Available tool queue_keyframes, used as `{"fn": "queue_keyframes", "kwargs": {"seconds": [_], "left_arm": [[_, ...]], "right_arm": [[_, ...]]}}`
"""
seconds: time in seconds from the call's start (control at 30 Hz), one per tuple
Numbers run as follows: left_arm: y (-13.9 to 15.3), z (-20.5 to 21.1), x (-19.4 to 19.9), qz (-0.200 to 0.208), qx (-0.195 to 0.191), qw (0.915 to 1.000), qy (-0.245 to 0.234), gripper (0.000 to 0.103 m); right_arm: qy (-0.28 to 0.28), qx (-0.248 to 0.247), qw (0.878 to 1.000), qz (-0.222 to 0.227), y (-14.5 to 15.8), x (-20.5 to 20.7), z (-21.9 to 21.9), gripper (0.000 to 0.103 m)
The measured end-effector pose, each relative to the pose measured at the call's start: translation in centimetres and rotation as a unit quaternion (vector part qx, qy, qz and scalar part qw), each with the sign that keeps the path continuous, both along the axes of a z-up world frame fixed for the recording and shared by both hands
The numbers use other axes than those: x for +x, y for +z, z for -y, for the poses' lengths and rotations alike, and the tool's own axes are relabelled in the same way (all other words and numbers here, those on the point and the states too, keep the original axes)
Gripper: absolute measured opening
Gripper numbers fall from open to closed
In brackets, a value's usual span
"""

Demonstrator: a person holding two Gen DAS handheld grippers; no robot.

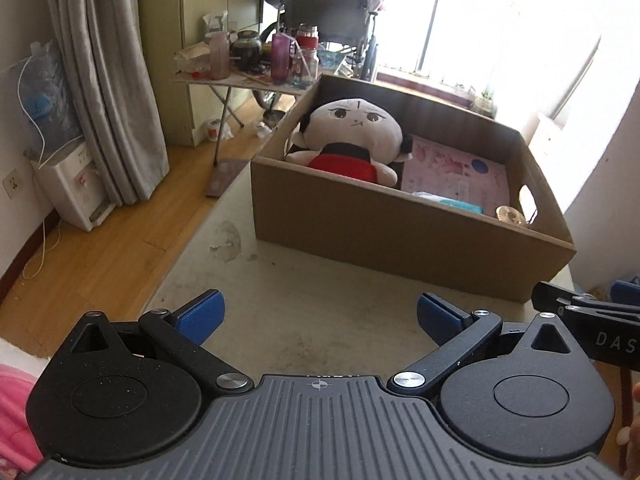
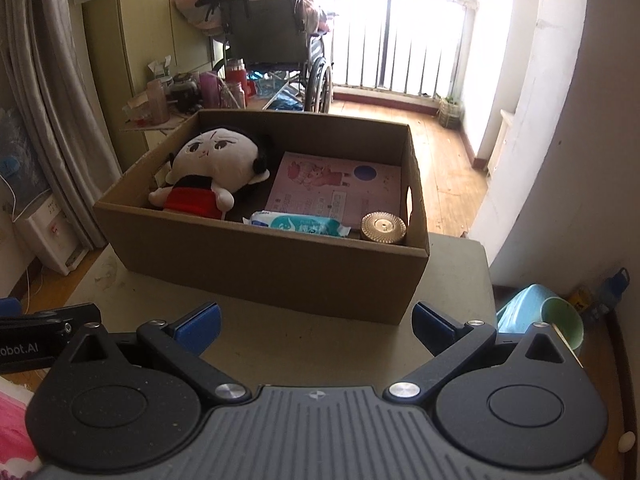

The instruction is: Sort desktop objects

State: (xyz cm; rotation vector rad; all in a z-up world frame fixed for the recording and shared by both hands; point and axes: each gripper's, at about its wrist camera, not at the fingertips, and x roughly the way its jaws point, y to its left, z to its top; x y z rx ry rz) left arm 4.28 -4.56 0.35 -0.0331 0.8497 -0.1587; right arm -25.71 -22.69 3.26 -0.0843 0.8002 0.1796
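A brown cardboard box [image 1: 360, 224] [image 2: 260, 264] stands on the beige table [image 1: 304, 304] [image 2: 320, 344]. Inside lie a plush doll [image 1: 352, 136] [image 2: 212, 168] at the left, a pink booklet [image 1: 460, 172] [image 2: 336, 188], a pack of wet wipes [image 1: 452, 202] [image 2: 300, 224] and a round gold tin [image 1: 510, 215] [image 2: 383, 228] at the right. My left gripper [image 1: 320, 316] is open and empty over the table, in front of the box. My right gripper [image 2: 316, 326] is open and empty, also in front of the box, beside the left one.
A folding side table [image 1: 240, 76] with bottles and jars stands beyond the box, a wheelchair [image 2: 276, 44] behind it. A water dispenser [image 1: 72, 192] and curtain stand at the left wall. A blue basin and green bowl [image 2: 560, 320] lie on the floor at the right of the table.
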Motion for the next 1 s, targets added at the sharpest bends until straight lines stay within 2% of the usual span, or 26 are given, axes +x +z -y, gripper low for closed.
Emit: {"fn": "queue_keyframes", "kwargs": {"seconds": [0.77, 1.0], "left_arm": [[0.1, 0.6, 0.6, -0.002, -0.008, 0.9997, -0.021, 0.103], [0.3, 0.9, 0.5, 0.004, 0.0, 0.9996, -0.028, 0.103]], "right_arm": [[-0.009, -0.016, 1.0, -0.006, -0.1, 0.9, -0.3, 0.103], [-0.011, -0.014, 1.0, -0.007, -0.2, 1.1, -0.1, 0.103]]}}
